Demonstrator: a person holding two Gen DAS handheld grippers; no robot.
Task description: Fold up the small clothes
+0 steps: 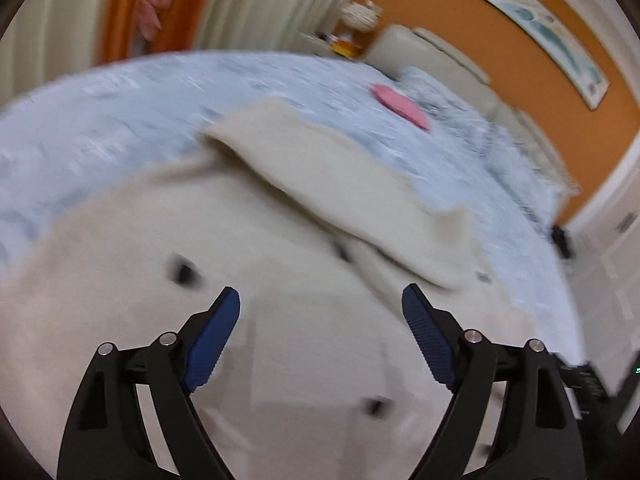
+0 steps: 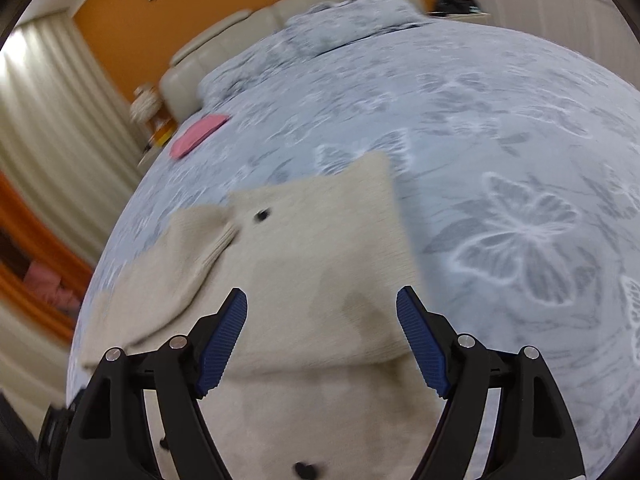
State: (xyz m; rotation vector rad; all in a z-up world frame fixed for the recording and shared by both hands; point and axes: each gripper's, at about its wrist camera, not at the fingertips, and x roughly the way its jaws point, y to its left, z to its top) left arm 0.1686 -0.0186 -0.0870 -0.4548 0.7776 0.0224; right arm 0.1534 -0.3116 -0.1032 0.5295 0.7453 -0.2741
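Note:
A cream knitted cardigan [image 1: 280,264] with dark buttons [image 1: 184,272] lies flat on the bed, one sleeve [image 1: 320,168] folded across its body. My left gripper [image 1: 320,304] is open and empty just above the garment's middle. In the right wrist view the same cardigan [image 2: 320,248] lies under my right gripper [image 2: 320,304], which is open and empty, with a folded edge between its fingers and a sleeve [image 2: 176,264] lying to the left. Both views are blurred by motion.
The bed has a pale blue butterfly-print cover [image 2: 500,160]. A folded pink item [image 1: 400,106] lies near the pillows; it also shows in the right wrist view [image 2: 198,136]. A cream headboard [image 2: 248,36], orange wall and curtains stand behind.

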